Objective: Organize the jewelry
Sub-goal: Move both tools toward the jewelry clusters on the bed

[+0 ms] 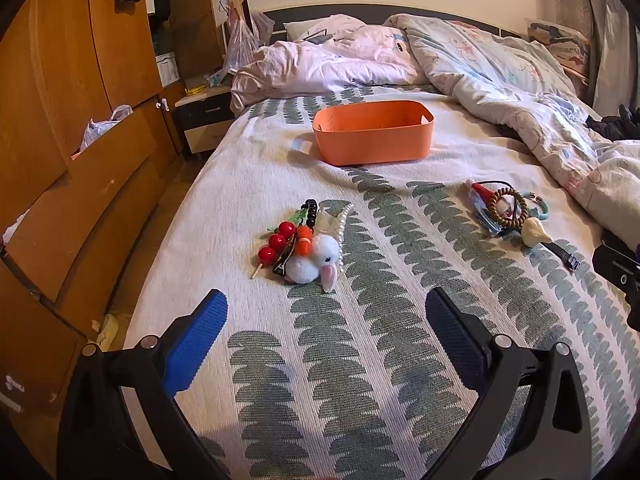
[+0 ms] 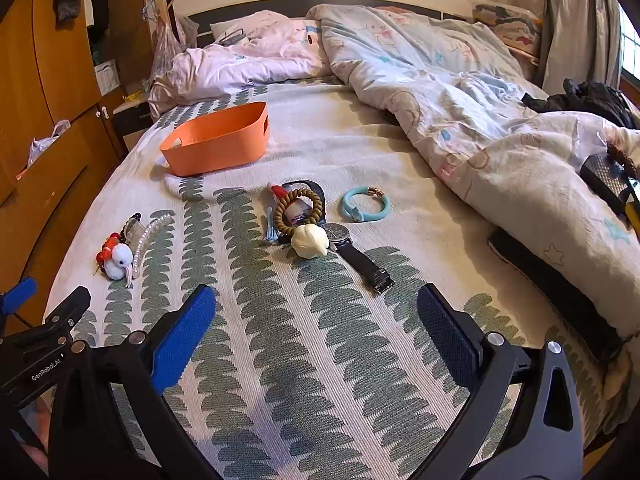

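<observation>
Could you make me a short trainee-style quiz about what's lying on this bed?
1. True or false: the orange bin already holds the wristwatch.
2. Which piece lies apart from the piles, nearest the quilt? A) pearl hair clip B) light blue bracelet C) wooden bead bracelet
3. Fill in: both the left gripper and the right gripper are ____ and hold nothing.

Key: 1 false, the watch lies on the bedspread; 2 B; 3 open.
</observation>
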Demonstrator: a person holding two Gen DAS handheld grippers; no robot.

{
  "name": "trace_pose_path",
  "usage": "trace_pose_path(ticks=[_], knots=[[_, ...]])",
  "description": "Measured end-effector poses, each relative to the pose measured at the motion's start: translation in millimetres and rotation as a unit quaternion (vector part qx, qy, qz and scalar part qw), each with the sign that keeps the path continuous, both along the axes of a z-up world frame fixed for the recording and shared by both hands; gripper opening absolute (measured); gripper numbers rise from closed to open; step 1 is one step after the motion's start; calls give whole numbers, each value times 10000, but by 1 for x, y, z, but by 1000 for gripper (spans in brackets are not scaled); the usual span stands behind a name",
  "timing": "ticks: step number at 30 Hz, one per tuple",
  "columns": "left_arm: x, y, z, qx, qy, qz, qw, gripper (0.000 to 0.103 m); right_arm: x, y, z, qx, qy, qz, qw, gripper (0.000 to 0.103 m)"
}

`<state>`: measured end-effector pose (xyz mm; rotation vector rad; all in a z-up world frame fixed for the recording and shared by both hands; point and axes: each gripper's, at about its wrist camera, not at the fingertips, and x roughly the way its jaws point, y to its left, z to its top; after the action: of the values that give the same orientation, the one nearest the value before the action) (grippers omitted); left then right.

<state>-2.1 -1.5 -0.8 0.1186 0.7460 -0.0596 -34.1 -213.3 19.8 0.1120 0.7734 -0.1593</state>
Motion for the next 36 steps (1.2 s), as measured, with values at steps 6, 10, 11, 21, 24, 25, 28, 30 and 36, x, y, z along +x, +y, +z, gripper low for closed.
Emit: trace_pose_path(ticks=[6,10,11,21,24,25,28,30,36], knots=[[3,6,-4,-207,133,-64,9997,98,1,-1,0,6,-14,-2,10000,100],[8,11,-6,-214,188,16,9996,98,2,0,-3,26,-8,16,10000,100],[8,11,-6,-189,196,34,9996,98,2,-1,-1,13,-5,12,10000,100],[23,24,-15,-115,370,146,9991,98,9,-4,-1,-204,-6,107,9997,100],[23,25,-14,-97,340,169,9992,98,10,-6,-1,-140,-14,80,9999,100],[23,26,-13,-96,328,167,9993,98,10,-7,-1,-104,-13,85,9999,100],[21,25,-10,-91,277,131,9995,98,11,-9,0,-36,-46,140,9999,100],[21,23,-9,-76,297,109,9995,98,9,-8,2,-57,-115,163,9998,100],[22,22,-9,0,316,115,9994,98,6,-1,2,-336,-198,117,9992,100]])
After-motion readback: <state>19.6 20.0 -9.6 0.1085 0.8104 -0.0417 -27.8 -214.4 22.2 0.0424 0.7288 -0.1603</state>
